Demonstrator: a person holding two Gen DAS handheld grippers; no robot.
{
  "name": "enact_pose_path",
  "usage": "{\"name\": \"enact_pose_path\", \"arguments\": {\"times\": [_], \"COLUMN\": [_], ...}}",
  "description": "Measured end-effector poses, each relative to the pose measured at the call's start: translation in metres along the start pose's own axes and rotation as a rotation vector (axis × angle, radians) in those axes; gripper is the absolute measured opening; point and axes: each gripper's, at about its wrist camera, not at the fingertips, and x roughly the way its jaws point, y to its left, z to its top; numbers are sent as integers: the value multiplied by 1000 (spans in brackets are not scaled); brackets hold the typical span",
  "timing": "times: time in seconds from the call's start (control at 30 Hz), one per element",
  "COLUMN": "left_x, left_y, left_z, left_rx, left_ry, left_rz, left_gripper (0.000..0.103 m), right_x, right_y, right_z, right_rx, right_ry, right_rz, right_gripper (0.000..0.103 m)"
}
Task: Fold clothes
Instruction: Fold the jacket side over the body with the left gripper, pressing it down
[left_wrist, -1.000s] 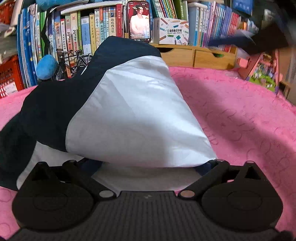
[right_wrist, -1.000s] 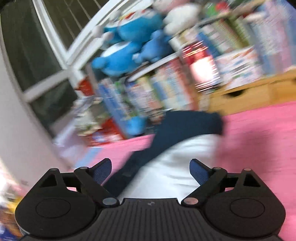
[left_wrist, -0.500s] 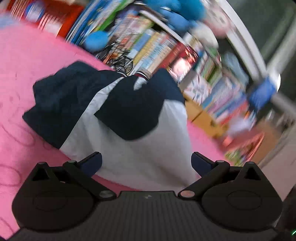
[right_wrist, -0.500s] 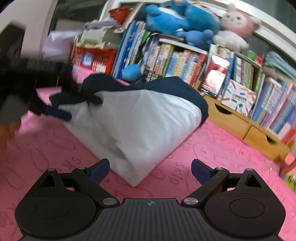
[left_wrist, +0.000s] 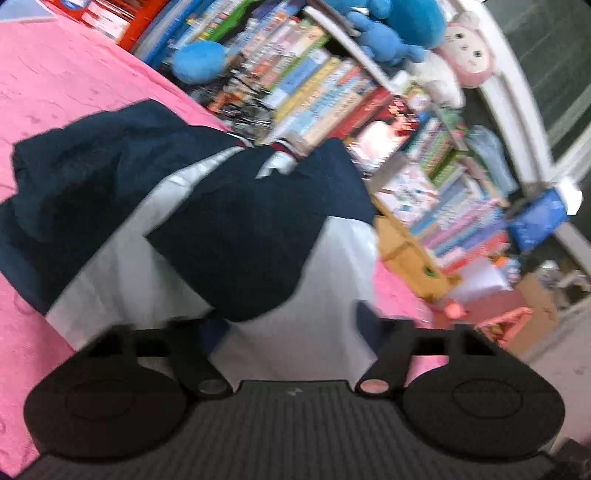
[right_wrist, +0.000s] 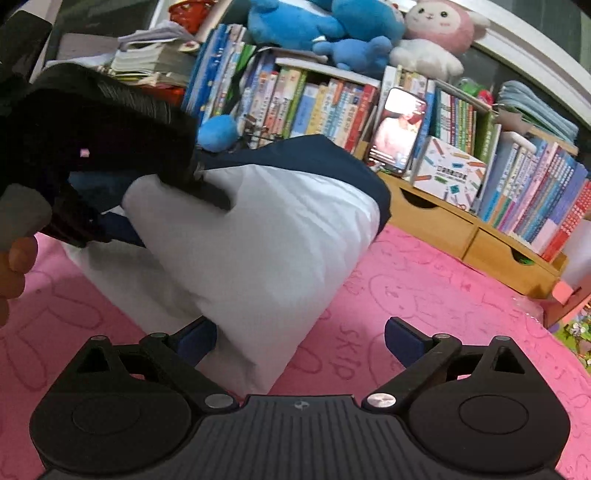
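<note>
A pink mat (right_wrist: 424, 291) printed with faint rabbit outlines covers the tabletop, and along its far edge run packed bookshelves (right_wrist: 325, 107) with wooden drawers (right_wrist: 476, 236) below and blue and pink plush toys (right_wrist: 351, 33) on top. The navy-and-white garment (right_wrist: 258, 236) lies bunched on the mat near that far edge. The right gripper (right_wrist: 299, 341) stands wide apart, its left pad just beside the white cloth, while the left gripper (left_wrist: 291, 328) is spread apart over the garment, clamping nothing.
</note>
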Motion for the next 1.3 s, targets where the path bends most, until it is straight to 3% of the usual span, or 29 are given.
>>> {"name": "enact_pose_path", "arguments": {"times": [0.1,0.2,0.37,0.43,0.5,0.53,0.63,0.77,0.83,0.87,1.13,1.3], "left_x": [-16,-36,-51,-58,-65,-70,-86,-91,-86,-81,-33,-12], "left_y": [4,10,23,30,37,42,52,42,36,32,1,1], "left_z": [2,13,27,28,32,33,34,21,15,11,-23,-24], "left_rx": [27,53,77,78,91,91,67,66,43,47,115,87], "left_ry": [-84,-166,-208,-246,-308,-317,-258,-156,-102,-76,92,100], "left_rz": [40,89,150,220,362,394,296,89,-15,-36,-68,-84], "left_gripper": [29,29,29,25,22,22,26,41,61,63,63,66], "right_x": [3,6,6,6,7,7,8,8,8,8,8,8], "right_y": [-3,-10,-8,-7,-7,-7,-9,-10,-10,-10,-13,-14], "right_z": [0,0,-1,-2,-2,-2,-2,-3,-3,-3,-4,-4], "right_rx": [22,53,42,38,42,45,53,53,54,55,73,81], "right_ry": [18,33,36,37,40,42,42,39,39,38,39,39], "right_rz": [-36,-18,-9,-7,-10,-11,-2,-1,-1,0,14,20], "right_gripper": [99,98,96,95,94,94,94,94,94,94,94,94]}}
